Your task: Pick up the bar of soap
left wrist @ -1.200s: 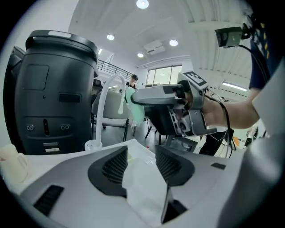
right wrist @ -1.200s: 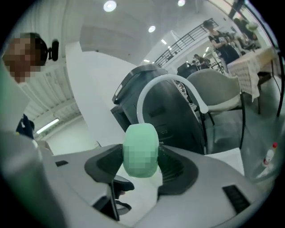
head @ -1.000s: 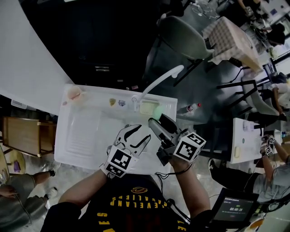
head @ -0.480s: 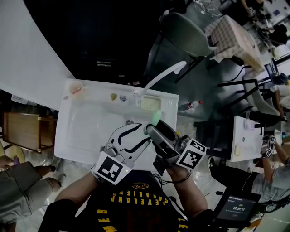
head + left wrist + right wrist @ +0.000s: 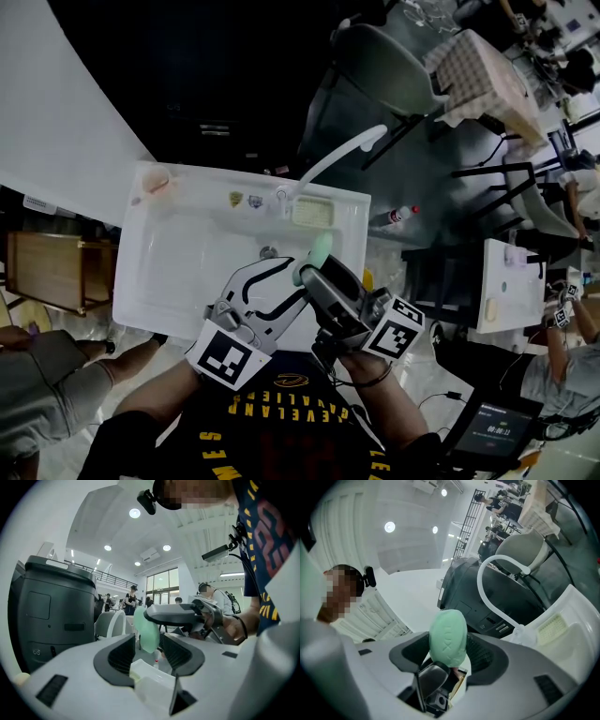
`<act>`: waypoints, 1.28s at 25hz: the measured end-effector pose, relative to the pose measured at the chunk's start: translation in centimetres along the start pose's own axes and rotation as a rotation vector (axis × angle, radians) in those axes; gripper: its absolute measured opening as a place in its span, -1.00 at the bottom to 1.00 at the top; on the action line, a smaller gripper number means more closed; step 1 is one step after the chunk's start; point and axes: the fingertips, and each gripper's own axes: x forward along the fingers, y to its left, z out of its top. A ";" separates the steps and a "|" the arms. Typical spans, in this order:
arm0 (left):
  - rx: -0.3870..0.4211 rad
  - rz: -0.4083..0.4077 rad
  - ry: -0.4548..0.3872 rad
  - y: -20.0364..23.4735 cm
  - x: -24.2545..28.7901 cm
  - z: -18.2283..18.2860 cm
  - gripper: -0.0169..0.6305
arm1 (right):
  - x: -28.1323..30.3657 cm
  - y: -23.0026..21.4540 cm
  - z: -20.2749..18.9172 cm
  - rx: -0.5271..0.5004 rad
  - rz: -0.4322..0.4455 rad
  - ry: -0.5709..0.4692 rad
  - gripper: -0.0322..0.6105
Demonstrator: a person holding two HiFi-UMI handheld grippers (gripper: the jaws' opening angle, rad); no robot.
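Head view, sink (image 5: 169, 281): a white moulded plastic basin, smooth and rectangular, with a ribbed draining board on its left half.
Head view, faucet (image 5: 333, 157): a slim white tube that rose from the back rim in one long curve.
Head view, soap dish (image 5: 312, 212): a shallow recess beside the faucet base that held a pale, finely ribbed pad.
Head view, bar of soap (image 5: 320, 248): a mint-green oval clamped at the tip of the right gripper (image 5: 314, 267), up off the basin and above its right half.
Head view, left gripper (image 5: 298, 279): white curved fingers spread wide around nothing, with their tips just beside the right gripper.
Left gripper view, pads (image 5: 123, 653): dark and ribbed, standing apart and bare. The green bar showed beyond the gap, pinched edge-on under the other gripper's grey fingers.
Right gripper view, bar of soap: a matte, rounded oval with small crosses pressed into its face, squeezed between the two dark ribbed pads and standing upright out of them.
Right gripper view, background: the white faucet arched across, with the sink's corner at the right and a grey shell chair (image 5: 522, 550) behind.
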 end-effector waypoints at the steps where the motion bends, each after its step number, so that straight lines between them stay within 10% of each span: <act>1: 0.006 -0.002 0.002 -0.1 -0.1 0.1 -0.33 | 0.0 0.2 -0.1 0.000 0.002 0.000 -0.08; 32: 0.059 -0.035 -0.005 -1.0 -1.0 1.6 -0.50 | -0.1 2.5 -0.7 -0.004 0.110 0.001 -0.08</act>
